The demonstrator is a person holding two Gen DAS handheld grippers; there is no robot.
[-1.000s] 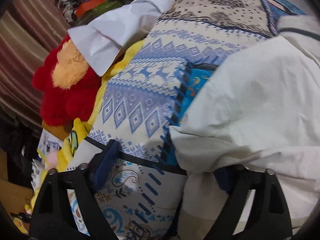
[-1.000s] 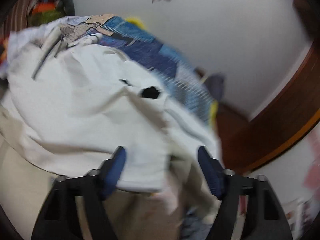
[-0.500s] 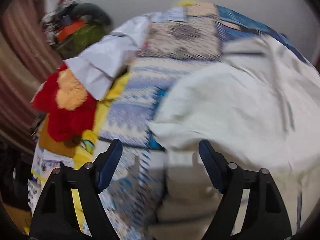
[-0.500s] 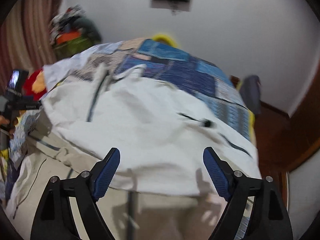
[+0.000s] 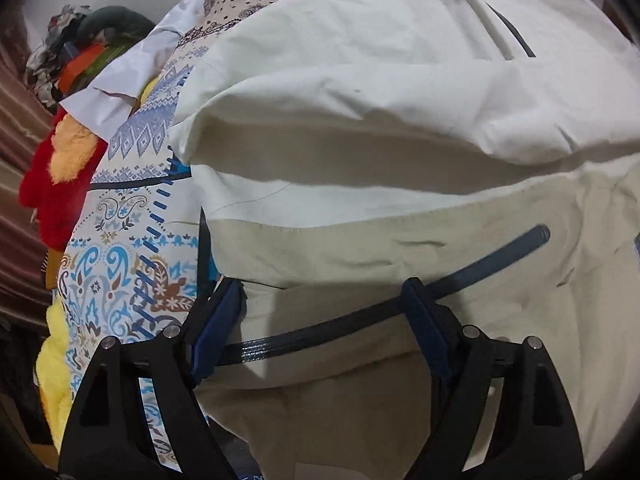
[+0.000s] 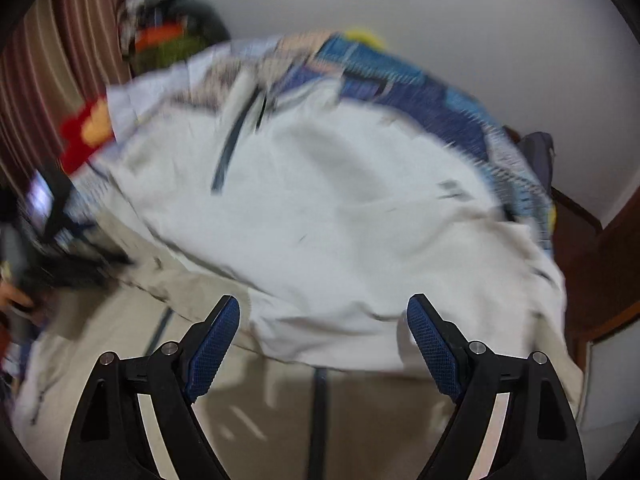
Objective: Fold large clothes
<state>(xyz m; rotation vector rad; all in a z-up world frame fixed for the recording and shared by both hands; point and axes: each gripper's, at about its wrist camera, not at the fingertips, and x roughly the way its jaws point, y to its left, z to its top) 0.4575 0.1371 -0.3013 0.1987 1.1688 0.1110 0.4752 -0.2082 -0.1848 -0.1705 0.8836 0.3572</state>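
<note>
The big bed with the blue and cream patterned blanket (image 5: 132, 240) holds everything. On top of the blanket lies the large cream and beige jacket with dark zip lines (image 5: 380, 92). A moment ago its pale top part was still being swung over; now it rests folded down over the beige part, so one fold looks done. Left of the jacket sits a red and orange plush toy (image 5: 56, 176). The left gripper (image 5: 320, 320) and the right gripper (image 6: 322, 330) both have fingers apart, holding nothing.
</note>
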